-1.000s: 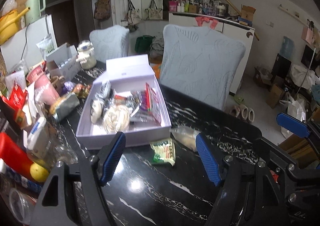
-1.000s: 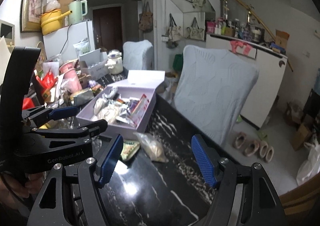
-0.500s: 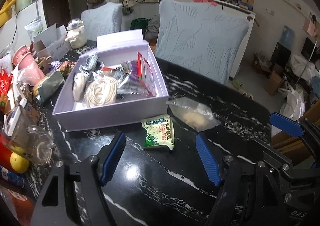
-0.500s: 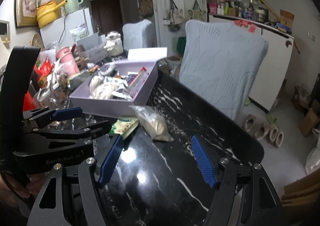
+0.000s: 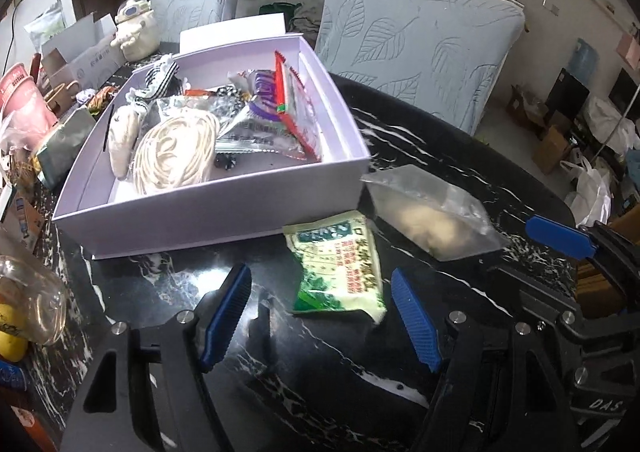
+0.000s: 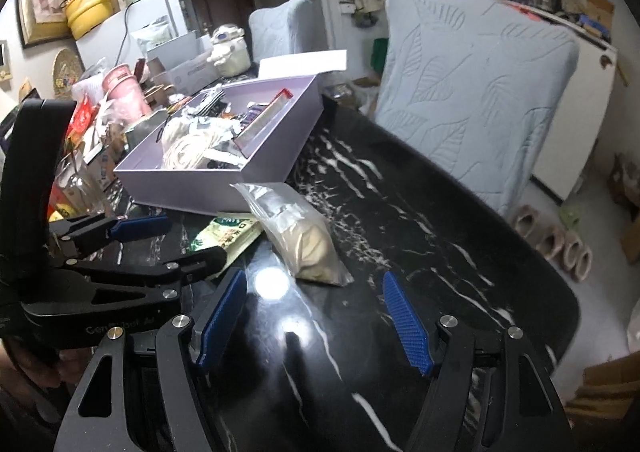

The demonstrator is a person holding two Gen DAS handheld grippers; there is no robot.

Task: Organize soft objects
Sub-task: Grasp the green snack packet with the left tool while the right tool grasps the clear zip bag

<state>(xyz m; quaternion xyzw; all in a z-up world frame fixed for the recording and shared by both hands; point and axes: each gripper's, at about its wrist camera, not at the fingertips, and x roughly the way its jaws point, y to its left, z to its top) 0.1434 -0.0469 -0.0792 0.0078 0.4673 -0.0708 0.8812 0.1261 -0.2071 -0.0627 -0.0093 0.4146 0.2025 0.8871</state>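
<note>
While the lavender box (image 5: 208, 208) already holds a rope coil and several packets, two soft things are left out on the black table (image 5: 360, 372). From the left wrist, the left gripper (image 5: 320, 308) is open and empty, green packet (image 5: 340, 264) at 12 o'clock between its fingers. From the right wrist, the right gripper (image 6: 312, 316) is open too, clear bag (image 6: 300, 232) just ahead at 12.

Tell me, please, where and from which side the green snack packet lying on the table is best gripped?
Probably across its narrow width at the near end, coming down from above: the green packet lies flat on the black table, and the open left gripper already straddles that end.
</note>
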